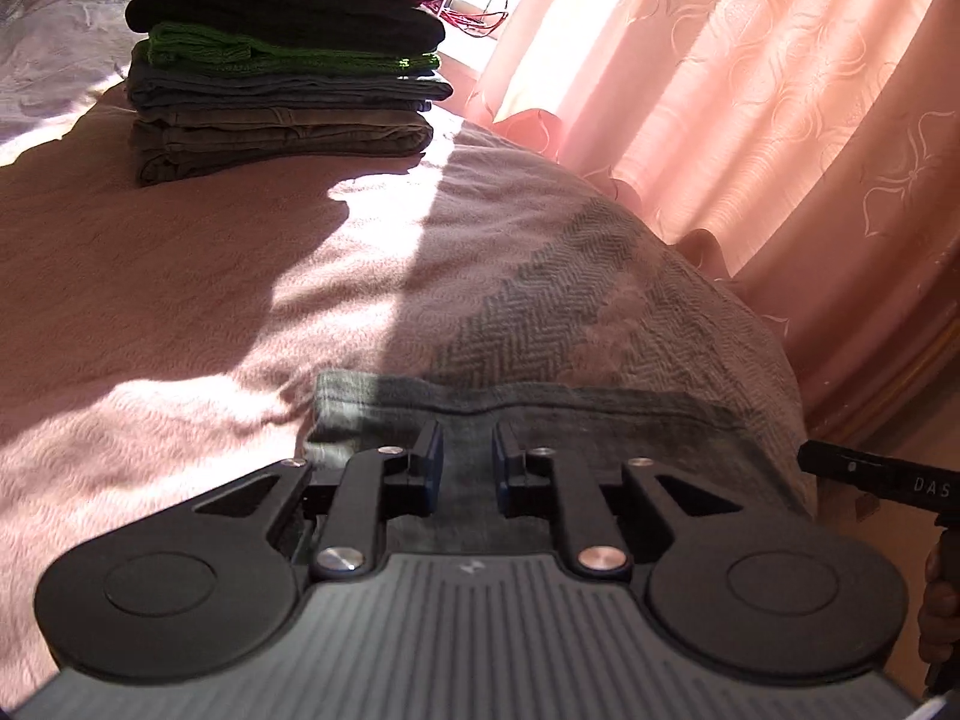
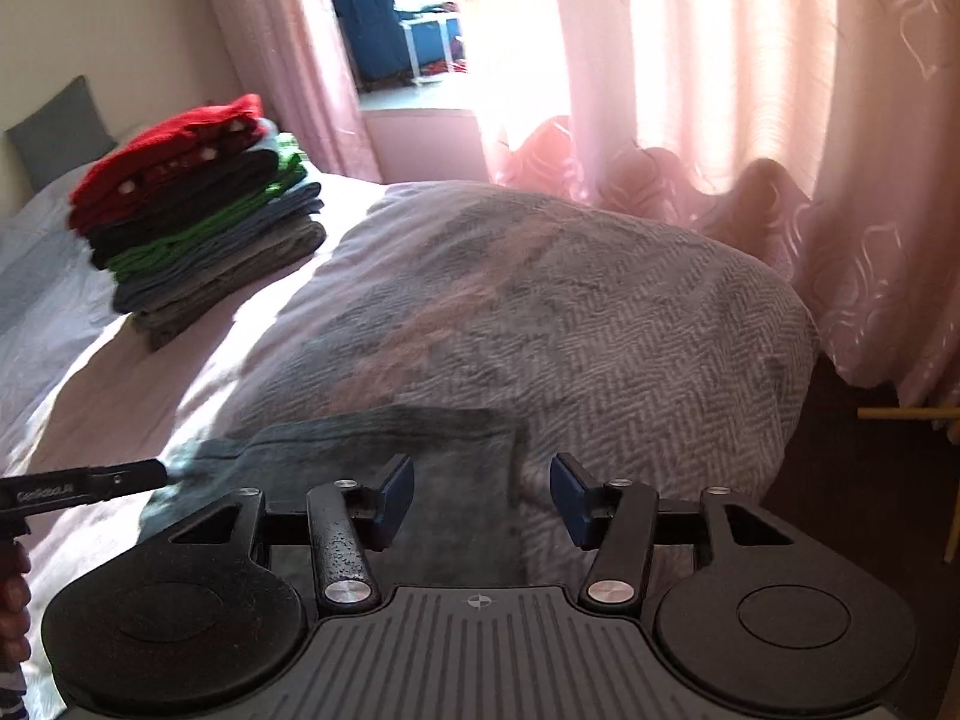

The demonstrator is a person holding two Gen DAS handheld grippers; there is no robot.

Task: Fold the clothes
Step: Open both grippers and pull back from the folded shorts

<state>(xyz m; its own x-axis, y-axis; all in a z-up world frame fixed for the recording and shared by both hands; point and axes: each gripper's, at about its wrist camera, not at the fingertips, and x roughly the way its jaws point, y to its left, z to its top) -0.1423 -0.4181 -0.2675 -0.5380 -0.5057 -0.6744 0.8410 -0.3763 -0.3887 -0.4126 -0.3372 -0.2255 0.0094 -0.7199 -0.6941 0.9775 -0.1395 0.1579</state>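
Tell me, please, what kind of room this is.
Most likely a bedroom. A bed with a woven blanket fills the view, a stack of folded clothes sits on it, and pink curtains hang at a sunny window.

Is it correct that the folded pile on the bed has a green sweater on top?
Not quite. The top piece of the pile on the bed is a red sweater; a green piece lies lower down. The right wrist view shows it.

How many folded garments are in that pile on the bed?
About 7, stacked in one pile: red on top, then black, green, blue-grey, and grey-brown layers at the bottom. Layers blur together, so some may be hidden.
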